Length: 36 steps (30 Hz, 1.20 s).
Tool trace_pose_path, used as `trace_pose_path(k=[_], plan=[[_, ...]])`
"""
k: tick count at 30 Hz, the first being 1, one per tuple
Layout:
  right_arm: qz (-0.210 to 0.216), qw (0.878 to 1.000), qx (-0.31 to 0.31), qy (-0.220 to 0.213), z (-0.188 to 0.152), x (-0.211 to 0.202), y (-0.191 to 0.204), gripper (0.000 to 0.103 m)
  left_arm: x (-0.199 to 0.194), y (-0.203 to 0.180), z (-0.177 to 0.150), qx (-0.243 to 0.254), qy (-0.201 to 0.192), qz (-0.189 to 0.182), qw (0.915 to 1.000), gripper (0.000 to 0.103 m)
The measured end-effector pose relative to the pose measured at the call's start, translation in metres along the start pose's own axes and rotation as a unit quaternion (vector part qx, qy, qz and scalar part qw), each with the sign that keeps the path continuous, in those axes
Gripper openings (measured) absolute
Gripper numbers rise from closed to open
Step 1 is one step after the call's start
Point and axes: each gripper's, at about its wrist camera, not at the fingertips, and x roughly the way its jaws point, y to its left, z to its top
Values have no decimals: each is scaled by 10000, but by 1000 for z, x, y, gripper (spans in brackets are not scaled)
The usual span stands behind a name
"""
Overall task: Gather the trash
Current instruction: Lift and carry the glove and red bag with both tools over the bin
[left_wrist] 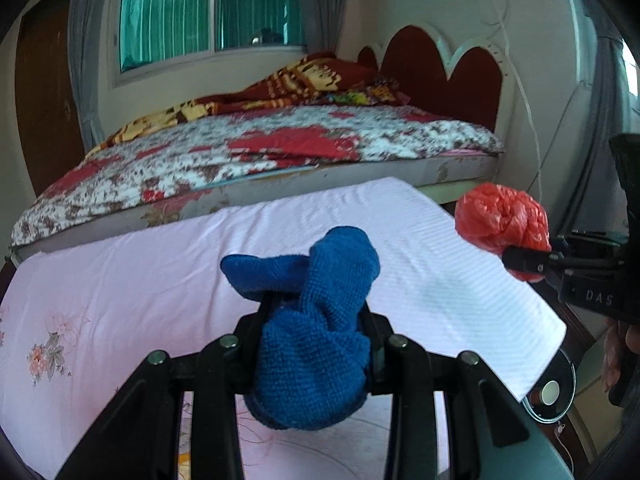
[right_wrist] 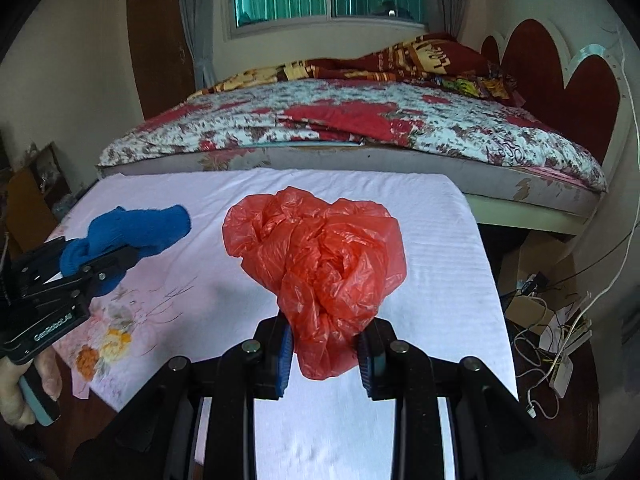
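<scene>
My left gripper (left_wrist: 316, 312) is shut on a crumpled blue knitted cloth (left_wrist: 316, 320) and holds it above the pink-and-white sheet on the table (left_wrist: 120, 280). The cloth also shows in the right wrist view (right_wrist: 132, 236), held by the left gripper (right_wrist: 120, 256). My right gripper (right_wrist: 324, 340) is shut on a crumpled red plastic bag (right_wrist: 320, 256), lifted above the white sheet (right_wrist: 440, 240). In the left wrist view the red bag (left_wrist: 500, 220) hangs at the right, past the table's edge, in the right gripper (left_wrist: 524, 260).
A bed with a red floral quilt (left_wrist: 280, 148) stands just behind the table, with a red heart-shaped headboard (left_wrist: 452, 76). Cables and boxes (right_wrist: 552, 320) lie on the floor to the right. A window (left_wrist: 208, 12) is behind the bed.
</scene>
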Motion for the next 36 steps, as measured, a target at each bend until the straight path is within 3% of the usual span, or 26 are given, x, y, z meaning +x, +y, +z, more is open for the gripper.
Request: trace_pose_path(k=[13,36], plan=[[-229,9980,266,-528,-55,-82,-39,29,-34,-74,-17,277,-311,-426,9982,36],[-805,9843,1397,-721,-156,-164,-142,29,-33,-200,-40,700,-99,-1374,9880,36]])
